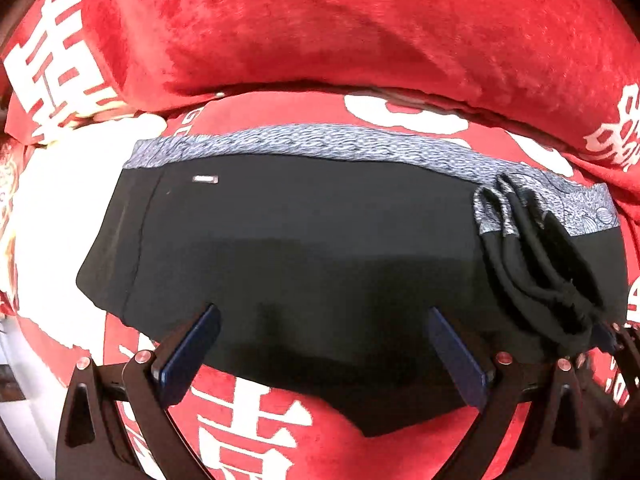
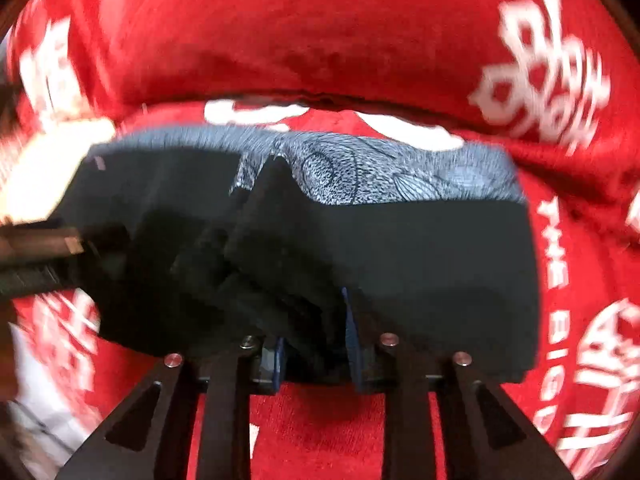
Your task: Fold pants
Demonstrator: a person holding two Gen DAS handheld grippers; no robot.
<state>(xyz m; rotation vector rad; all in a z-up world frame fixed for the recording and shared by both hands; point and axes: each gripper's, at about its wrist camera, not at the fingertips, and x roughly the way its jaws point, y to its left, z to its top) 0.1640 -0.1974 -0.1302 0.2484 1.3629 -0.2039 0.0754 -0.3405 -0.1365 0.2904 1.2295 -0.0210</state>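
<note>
Bunching pants [image 2: 400, 248] in right gripper [image 2: 316, 344]; left gripper [image 1: 324, 344] spread, red blanket [image 1: 320, 32] behind.

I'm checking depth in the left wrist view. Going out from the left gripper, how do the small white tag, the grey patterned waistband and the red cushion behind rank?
1. Small white tag, on the black pants, upper left.
2. Grey patterned waistband, just past it.
3. Red cushion, farthest, behind.

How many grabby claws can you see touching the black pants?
2. The left gripper hovers open over the near edge of the pants, possibly not touching. The right gripper pinches bunched fabric at their right end. No others show.
</note>
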